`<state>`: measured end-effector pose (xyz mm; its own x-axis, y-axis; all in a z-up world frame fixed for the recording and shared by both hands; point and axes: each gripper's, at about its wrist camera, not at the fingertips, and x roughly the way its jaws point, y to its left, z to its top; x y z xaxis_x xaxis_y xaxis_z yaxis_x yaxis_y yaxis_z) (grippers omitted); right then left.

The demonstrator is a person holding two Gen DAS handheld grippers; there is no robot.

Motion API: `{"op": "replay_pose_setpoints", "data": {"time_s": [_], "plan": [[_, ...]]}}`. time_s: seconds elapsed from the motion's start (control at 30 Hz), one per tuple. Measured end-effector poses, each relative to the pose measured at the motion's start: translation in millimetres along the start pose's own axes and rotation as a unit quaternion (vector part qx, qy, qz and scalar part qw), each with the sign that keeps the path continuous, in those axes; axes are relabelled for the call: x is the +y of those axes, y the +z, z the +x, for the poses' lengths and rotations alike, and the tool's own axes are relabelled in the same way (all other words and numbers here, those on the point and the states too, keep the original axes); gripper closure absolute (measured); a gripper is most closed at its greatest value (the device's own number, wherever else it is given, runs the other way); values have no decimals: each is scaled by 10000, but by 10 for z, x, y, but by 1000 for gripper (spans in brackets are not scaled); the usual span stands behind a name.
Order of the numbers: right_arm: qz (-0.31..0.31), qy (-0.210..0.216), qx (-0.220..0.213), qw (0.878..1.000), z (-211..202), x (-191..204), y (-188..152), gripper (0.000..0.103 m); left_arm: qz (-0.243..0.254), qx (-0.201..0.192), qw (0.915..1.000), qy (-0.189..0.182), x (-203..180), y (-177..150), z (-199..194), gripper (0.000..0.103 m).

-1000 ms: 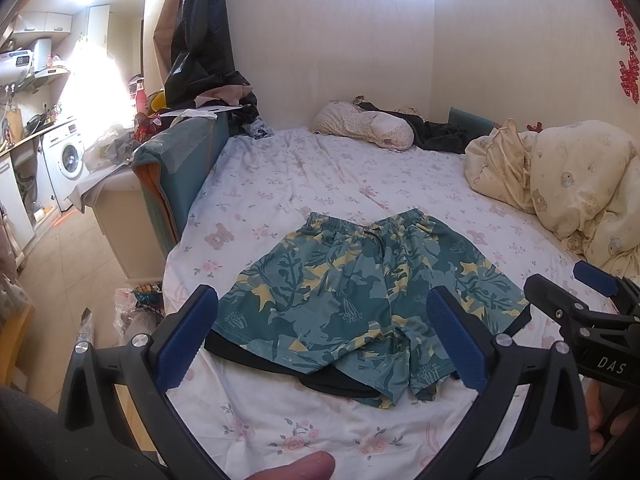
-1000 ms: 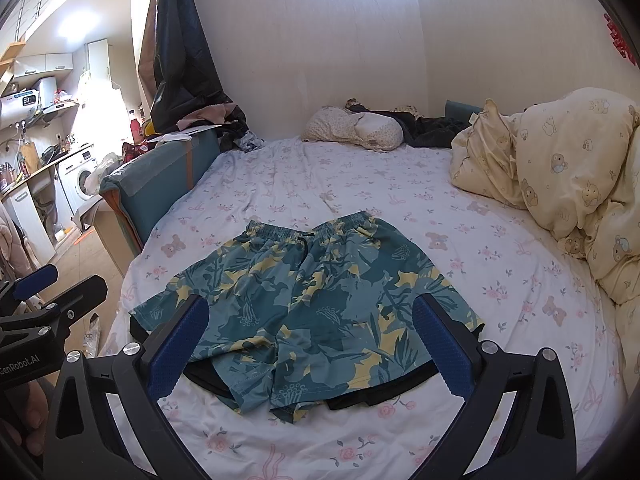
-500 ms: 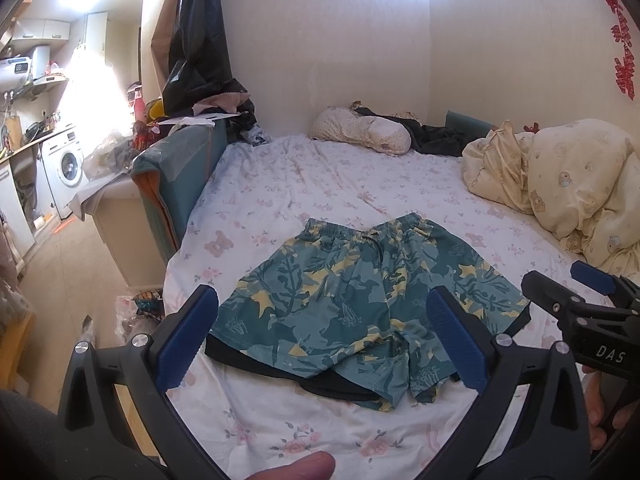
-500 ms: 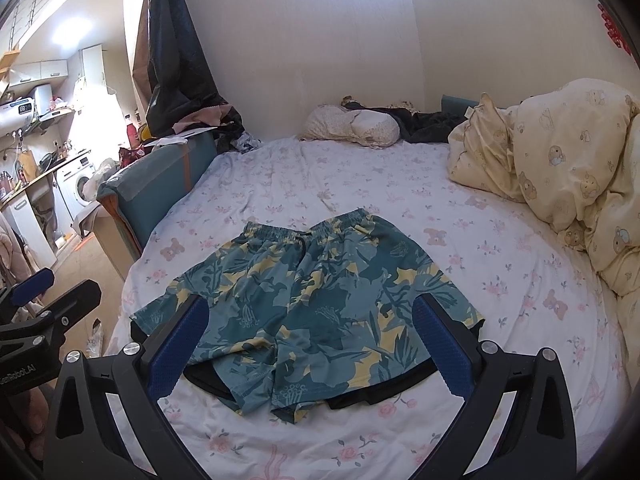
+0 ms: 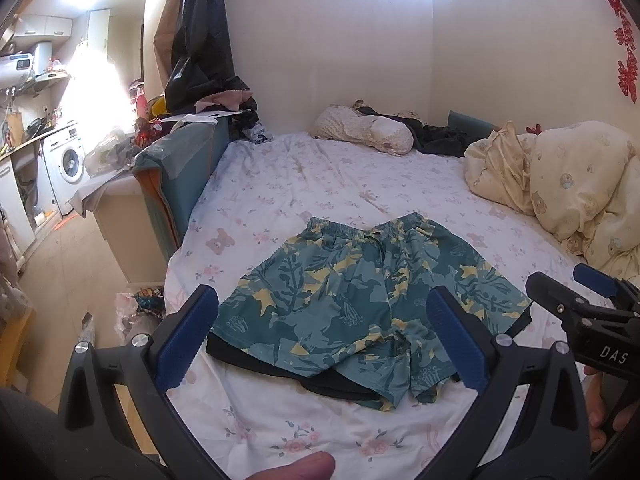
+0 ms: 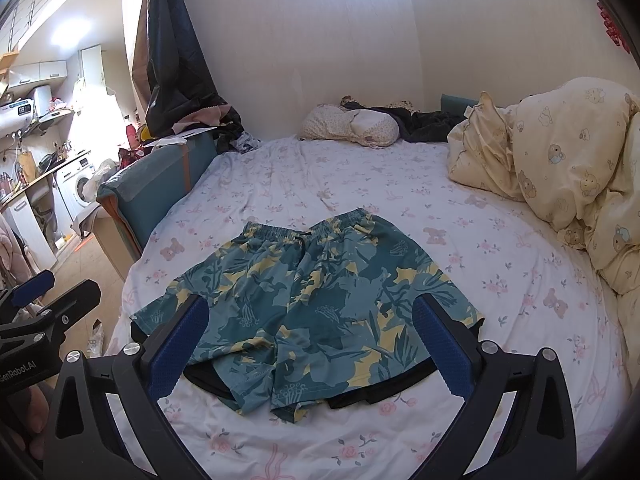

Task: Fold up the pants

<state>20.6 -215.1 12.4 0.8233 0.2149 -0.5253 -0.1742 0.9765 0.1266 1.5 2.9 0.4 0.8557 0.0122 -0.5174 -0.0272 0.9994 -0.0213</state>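
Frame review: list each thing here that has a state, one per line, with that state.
Shorts: spread flat on the bed, unfolded, black lining showing at the hems.
Left hand-held gripper: open, empty, above the shorts.
Right hand-held gripper: open, empty, above the shorts.
Duvet: bunched up at the bed's right side.
Washing machine: door shut.

- Bed (image 5: pixel 304 184) fills the room, under a white floral sheet.
- Cream duvet (image 6: pixel 560 160) bunched on the right; pillow (image 5: pixel 364 128) at the far wall (image 5: pixel 328 40).
- Teal headboard (image 5: pixel 180 168) on the left, clothes heaped on top.
- Beyond it, a tan floor (image 5: pixel 68 264), washer (image 5: pixel 68 160) and bright glare.
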Motion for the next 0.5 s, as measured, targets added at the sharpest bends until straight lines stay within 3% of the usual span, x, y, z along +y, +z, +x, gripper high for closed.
{"op": "replay_pose_setpoints", "data": {"time_s": [0.37, 0.5], "plan": [[174, 144, 175, 9996, 27, -20, -29, 0, -71, 209, 9997, -57, -36, -22, 45, 0], [904, 123, 570, 9942, 154, -389, 35, 0, -209, 634, 9978, -10, 52, 36, 173, 0]]}}
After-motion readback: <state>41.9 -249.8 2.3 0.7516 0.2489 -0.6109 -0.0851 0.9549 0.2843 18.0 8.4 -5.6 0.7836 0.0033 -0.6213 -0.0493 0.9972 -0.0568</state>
